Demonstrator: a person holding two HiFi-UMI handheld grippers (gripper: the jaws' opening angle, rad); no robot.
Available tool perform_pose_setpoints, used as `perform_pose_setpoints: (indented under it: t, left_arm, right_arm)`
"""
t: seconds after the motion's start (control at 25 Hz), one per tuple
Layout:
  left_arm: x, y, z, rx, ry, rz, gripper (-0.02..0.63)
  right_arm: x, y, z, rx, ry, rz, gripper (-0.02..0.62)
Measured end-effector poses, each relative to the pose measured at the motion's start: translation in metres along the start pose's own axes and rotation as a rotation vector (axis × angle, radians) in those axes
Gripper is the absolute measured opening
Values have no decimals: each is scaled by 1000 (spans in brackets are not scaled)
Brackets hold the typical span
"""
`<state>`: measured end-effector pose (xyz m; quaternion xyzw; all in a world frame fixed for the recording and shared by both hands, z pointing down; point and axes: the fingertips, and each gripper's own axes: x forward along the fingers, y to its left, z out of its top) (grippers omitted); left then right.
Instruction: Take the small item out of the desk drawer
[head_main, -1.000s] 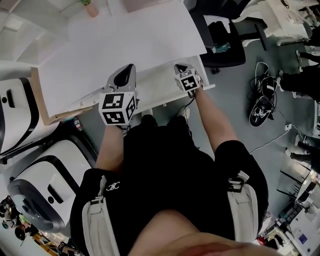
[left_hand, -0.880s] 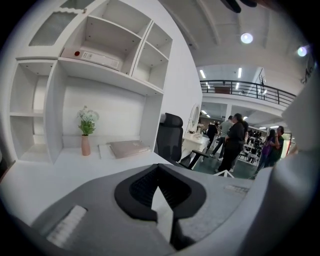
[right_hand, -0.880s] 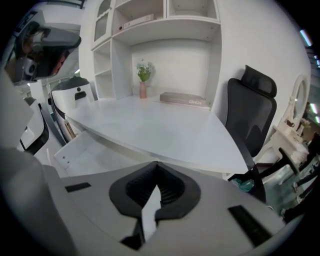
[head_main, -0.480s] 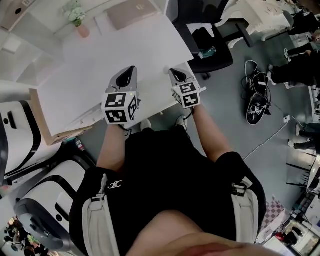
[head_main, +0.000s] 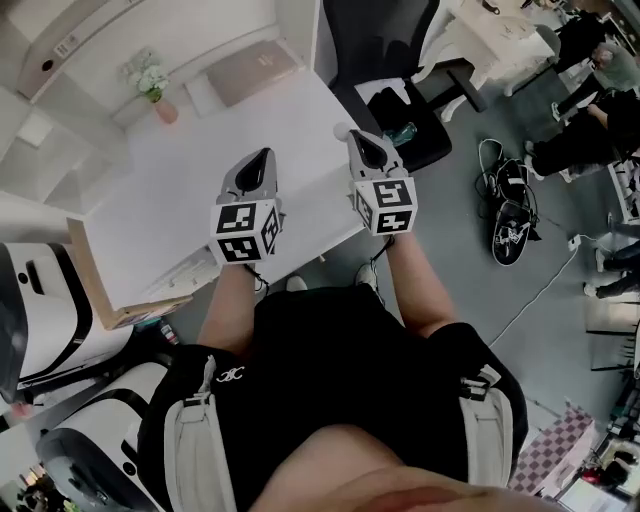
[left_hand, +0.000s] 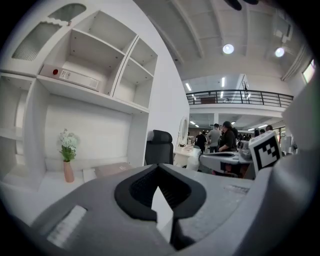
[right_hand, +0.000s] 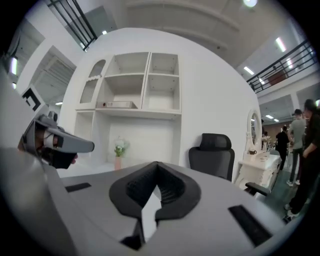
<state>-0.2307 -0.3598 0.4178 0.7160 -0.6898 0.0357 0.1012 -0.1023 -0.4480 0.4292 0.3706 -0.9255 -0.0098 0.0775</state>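
The white desk (head_main: 170, 190) fills the upper middle of the head view. Its front face (head_main: 190, 272) shows below the near edge; no drawer stands open and no small item is in sight. My left gripper (head_main: 262, 156) hovers over the desk top near its front edge, shut and empty (left_hand: 159, 167). My right gripper (head_main: 360, 136) hangs over the desk's right front corner, likewise shut with nothing between its jaws (right_hand: 156, 165). Both point toward the shelf unit (right_hand: 145, 85) at the back.
A pink vase with white flowers (head_main: 158, 95) and a flat pinkish box (head_main: 250, 72) stand at the desk's back. A black office chair (head_main: 385, 40) is right of the desk. White machines (head_main: 30, 290) crowd the left. Cables and shoes (head_main: 515, 215) lie on the floor right.
Both grippers have lifted from the desk's front edge and moved forward over the top. More of the desk's back, with vase and box, has come into the head view.
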Motion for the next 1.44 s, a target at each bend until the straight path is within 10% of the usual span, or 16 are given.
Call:
perform_pose_setpoints:
  t: [0.4, 1.44]
  left_arm:
    - [-8, -22, 39, 42, -68, -47, 14]
    - [-18, -43, 30, 57, -47, -112, 14]
  right_arm:
    - [-36, -7, 75, 39, -182, -58, -3]
    - [-55, -1, 52, 66, -150, -93, -5]
